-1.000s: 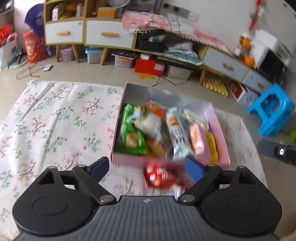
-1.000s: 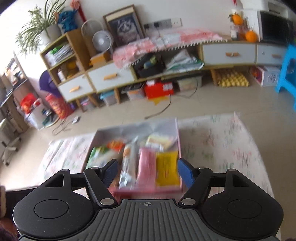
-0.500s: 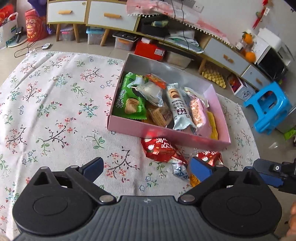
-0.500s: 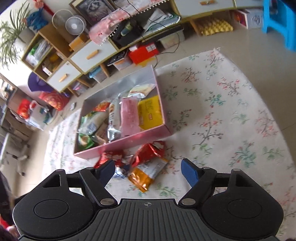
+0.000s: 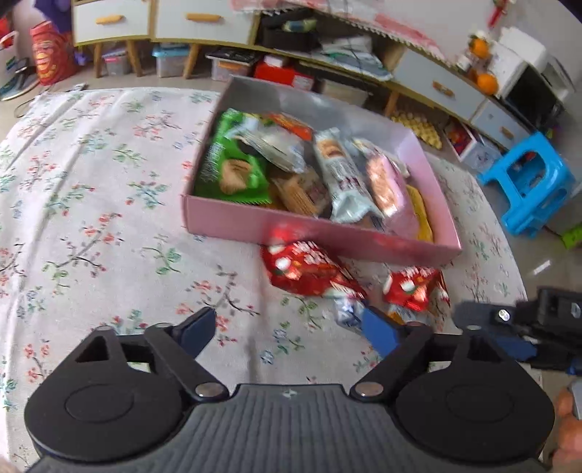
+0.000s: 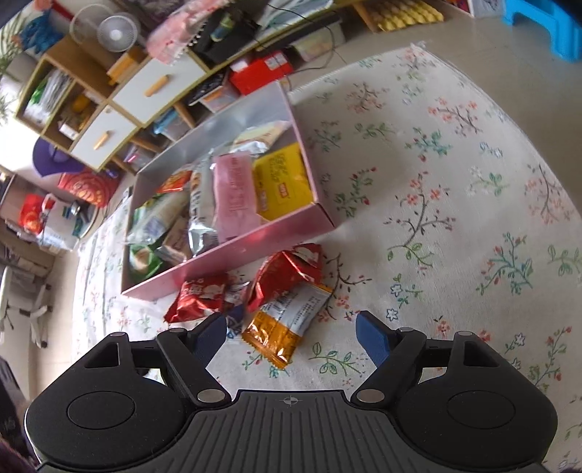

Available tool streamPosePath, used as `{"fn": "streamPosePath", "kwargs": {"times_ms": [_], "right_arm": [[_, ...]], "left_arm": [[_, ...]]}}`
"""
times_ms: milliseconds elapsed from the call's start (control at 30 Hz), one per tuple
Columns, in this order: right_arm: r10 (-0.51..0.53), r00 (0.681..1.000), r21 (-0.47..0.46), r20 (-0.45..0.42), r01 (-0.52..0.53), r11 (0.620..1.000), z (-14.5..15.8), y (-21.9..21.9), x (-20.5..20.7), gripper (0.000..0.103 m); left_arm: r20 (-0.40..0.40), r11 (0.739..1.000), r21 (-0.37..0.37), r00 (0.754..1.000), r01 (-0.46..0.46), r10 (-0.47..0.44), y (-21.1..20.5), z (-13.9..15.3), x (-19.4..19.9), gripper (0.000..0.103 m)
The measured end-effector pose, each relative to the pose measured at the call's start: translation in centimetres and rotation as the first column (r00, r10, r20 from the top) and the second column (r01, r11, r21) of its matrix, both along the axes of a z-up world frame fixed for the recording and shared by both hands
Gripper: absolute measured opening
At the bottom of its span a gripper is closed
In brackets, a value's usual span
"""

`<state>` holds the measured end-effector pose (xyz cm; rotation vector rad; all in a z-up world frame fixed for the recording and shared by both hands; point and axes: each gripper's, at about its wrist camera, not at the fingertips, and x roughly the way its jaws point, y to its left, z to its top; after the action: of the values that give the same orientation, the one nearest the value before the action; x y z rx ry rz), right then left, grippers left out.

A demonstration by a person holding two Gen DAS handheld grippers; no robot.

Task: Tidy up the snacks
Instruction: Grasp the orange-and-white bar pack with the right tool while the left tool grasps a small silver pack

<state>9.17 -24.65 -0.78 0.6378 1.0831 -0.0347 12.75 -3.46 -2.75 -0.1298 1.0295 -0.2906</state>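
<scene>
A pink box (image 5: 313,227) full of snack packets sits on the flowered tablecloth (image 5: 91,203). Two red packets (image 5: 309,267) (image 5: 414,287) and a small blue-white one (image 5: 345,309) lie loose before its front wall. My left gripper (image 5: 287,329) hovers over the cloth just short of them; its jaws are closing with nothing pressed between them. In the right wrist view the pink box (image 6: 232,251), both red packets (image 6: 200,294) (image 6: 287,273) and an orange-and-white packet (image 6: 287,320) show. My right gripper (image 6: 291,334) stands open above the orange-and-white packet.
The right gripper's body (image 5: 509,320) reaches in at the right edge of the left wrist view. Beyond the table stand low cabinets (image 5: 174,22) with floor clutter and a blue stool (image 5: 527,189). Bare cloth lies right of the box (image 6: 454,218).
Both grippers have sunk toward the table and tipped downward. The loose packets in front of the box now lie close to the fingertips. The right wrist view has rolled.
</scene>
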Motion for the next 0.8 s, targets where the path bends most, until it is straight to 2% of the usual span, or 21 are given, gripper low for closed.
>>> {"fn": "streamPosePath", "kwargs": {"times_ms": [100, 133, 200, 300, 467, 600, 633, 667, 700, 800], "right_arm": [[0.008, 1.0, -0.027, 0.003, -0.008, 1.0, -0.2, 0.7, 0.2, 0.077], [0.013, 1.0, -0.034, 0.005, -0.013, 0.999, -0.3, 1.0, 0.3, 0.071], [0.019, 1.0, -0.035, 0.003, -0.018, 0.999, -0.5, 1.3, 0.4, 0.062], [0.02, 1.0, -0.031, 0.005, -0.02, 0.999, -0.7, 1.7, 0.6, 0.055], [0.05, 0.999, -0.06, 0.007, -0.049, 0.997, -1.7, 3.2, 1.5, 0.054], [0.101, 0.994, -0.159, 0.039, -0.094, 0.983, -2.0, 4.3, 2.3, 0.053], [0.108, 0.994, -0.185, 0.019, -0.103, 0.977, -2.3, 4.5, 2.4, 0.044], [0.105, 0.994, -0.196, 0.014, -0.101, 0.975, -2.5, 4.4, 2.4, 0.041], [0.099, 0.995, -0.201, 0.015, -0.094, 0.975, -2.4, 4.3, 2.3, 0.034], [0.073, 0.997, -0.15, 0.019, -0.069, 0.986, -1.7, 3.5, 1.8, 0.014]], "left_arm": [[-0.003, 1.0, -0.006, 1.0, 0.012, -0.012, -0.3, -0.4, -0.1, 0.073], [-0.003, 1.0, -0.006, 1.0, 0.014, -0.014, -0.3, -0.4, 0.0, 0.066], [-0.001, 1.0, -0.014, 1.0, 0.013, -0.013, -0.1, -0.3, 0.2, 0.059], [0.009, 0.999, -0.046, 1.0, -0.003, 0.003, 0.4, 0.1, 0.3, 0.059], [0.011, 0.998, -0.062, 1.0, -0.008, 0.009, 0.4, 0.1, 0.2, 0.065], [0.016, 0.998, -0.053, 1.0, -0.019, 0.02, 0.4, 0.4, 0.3, 0.065], [0.017, 0.998, -0.054, 1.0, -0.021, 0.022, 0.5, 0.4, 0.3, 0.065], [0.016, 0.998, -0.055, 1.0, -0.02, 0.021, 0.5, 0.5, 0.3, 0.065], [0.016, 0.998, -0.056, 1.0, -0.019, 0.02, 0.5, 0.5, 0.4, 0.065], [0.017, 0.998, -0.061, 1.0, -0.008, 0.01, 0.2, 0.4, 0.2, 0.065]]}}
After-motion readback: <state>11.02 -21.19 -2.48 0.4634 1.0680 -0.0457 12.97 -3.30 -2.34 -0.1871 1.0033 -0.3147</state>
